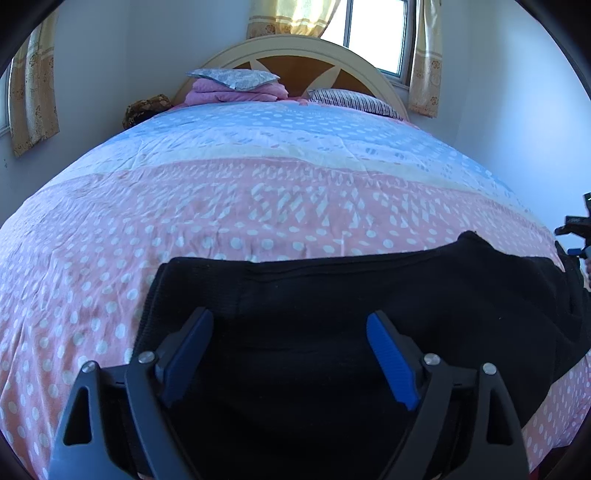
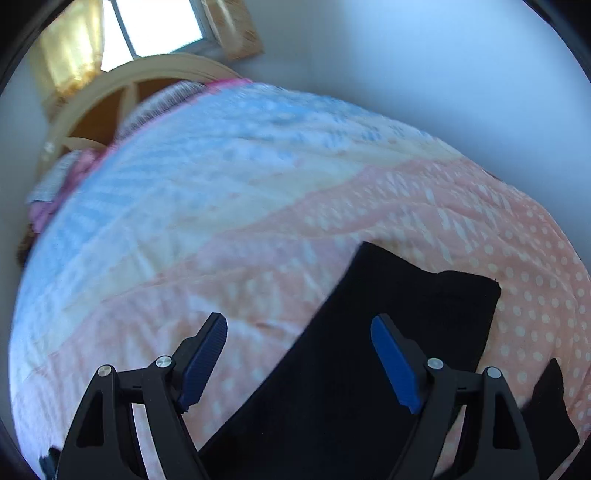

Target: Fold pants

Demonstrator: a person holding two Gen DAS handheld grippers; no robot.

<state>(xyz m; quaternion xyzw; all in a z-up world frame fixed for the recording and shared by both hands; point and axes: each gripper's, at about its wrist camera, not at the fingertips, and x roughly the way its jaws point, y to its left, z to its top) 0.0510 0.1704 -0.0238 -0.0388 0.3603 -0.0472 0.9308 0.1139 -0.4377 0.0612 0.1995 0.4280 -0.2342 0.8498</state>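
Observation:
Black pants (image 1: 369,295) lie flat across the near part of a bed, folded into a long band with a straight far edge. My left gripper (image 1: 289,315) hovers over their left portion. Its blue pads are wide apart and nothing is pinched between them. In the right wrist view the pants (image 2: 406,295) run diagonally from the lower middle to a squared end at the right. My right gripper (image 2: 297,319) stands open above them, left finger over the quilt and right finger over the dark cloth. Another dark flap (image 2: 550,406) shows at the lower right.
A pink, cream and blue dotted quilt (image 1: 258,206) covers the bed. At the head are a curved headboard (image 1: 295,48), a folded pink blanket with a grey pillow (image 1: 236,86) and a striped pillow (image 1: 354,99). A curtained window (image 1: 376,29) and pale walls stand behind.

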